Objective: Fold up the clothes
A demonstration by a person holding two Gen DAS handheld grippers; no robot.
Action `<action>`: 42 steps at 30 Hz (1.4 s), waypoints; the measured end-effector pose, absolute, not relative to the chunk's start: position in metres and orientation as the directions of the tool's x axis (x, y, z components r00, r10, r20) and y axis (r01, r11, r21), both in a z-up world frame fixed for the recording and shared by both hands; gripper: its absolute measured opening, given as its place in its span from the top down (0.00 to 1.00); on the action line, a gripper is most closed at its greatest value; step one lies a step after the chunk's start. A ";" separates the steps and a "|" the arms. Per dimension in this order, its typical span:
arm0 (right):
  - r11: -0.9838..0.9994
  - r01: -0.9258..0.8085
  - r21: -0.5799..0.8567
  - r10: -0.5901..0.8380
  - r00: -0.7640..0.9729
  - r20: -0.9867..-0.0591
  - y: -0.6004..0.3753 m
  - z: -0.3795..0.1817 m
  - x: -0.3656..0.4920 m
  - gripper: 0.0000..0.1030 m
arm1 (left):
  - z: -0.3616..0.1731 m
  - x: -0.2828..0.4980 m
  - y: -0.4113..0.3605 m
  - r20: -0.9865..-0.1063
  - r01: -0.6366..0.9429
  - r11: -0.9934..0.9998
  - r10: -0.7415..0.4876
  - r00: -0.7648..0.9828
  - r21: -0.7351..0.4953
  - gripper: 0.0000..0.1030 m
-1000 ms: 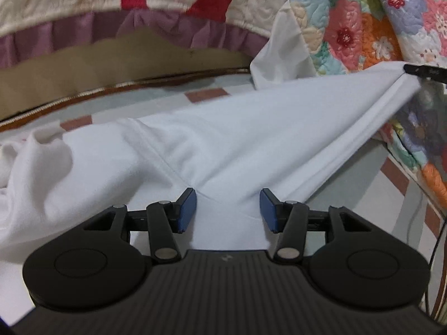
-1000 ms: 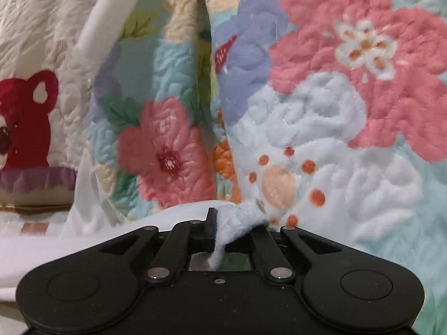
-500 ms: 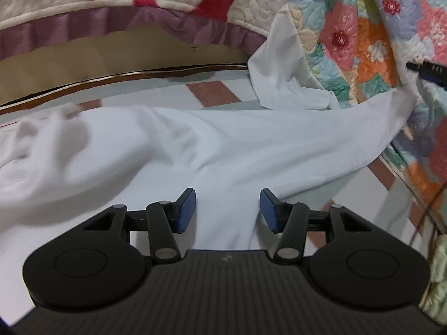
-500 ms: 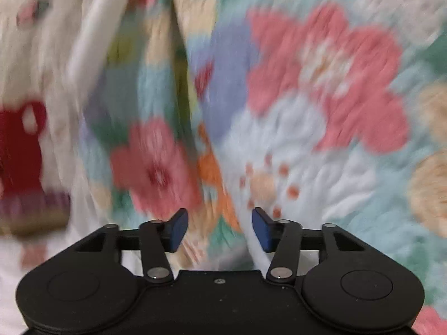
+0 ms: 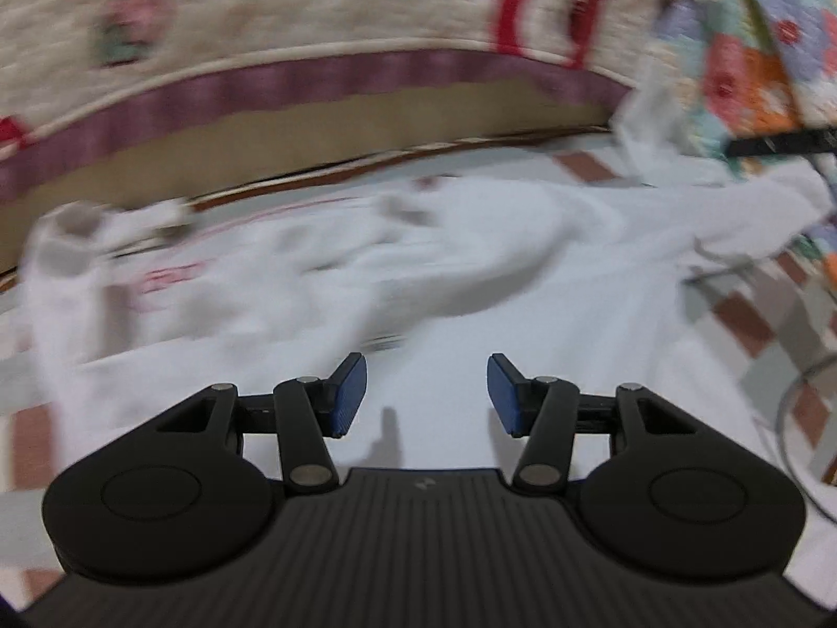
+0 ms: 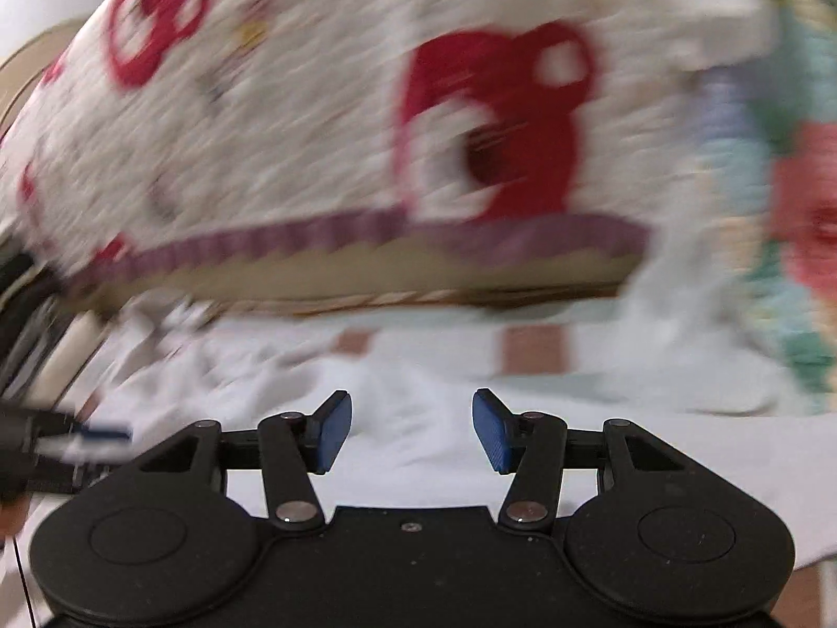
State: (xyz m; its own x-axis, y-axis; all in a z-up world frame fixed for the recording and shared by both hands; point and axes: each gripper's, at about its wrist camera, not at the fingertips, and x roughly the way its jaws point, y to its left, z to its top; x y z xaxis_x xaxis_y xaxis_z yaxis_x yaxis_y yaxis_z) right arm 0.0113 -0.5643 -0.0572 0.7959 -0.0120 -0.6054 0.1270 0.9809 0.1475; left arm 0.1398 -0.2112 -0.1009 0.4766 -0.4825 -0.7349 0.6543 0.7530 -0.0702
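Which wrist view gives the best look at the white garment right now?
The left wrist view: the white garment stretches across most of the frame, rumpled and blurred. The right wrist view shows only a blurred patch of it just beyond the open tool, below the quilt.

You have open room over the flat white cloth (image 5: 460,282), but the bear quilt (image 6: 324,120) rises like a wall behind it and the flower quilt (image 5: 753,73) blocks its right side.
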 end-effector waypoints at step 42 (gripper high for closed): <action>0.945 -0.123 0.304 0.318 0.566 -0.760 -0.418 -0.133 0.197 0.89 | -0.189 0.396 -0.044 -0.661 0.262 0.957 -0.278 0.697 -0.127 0.71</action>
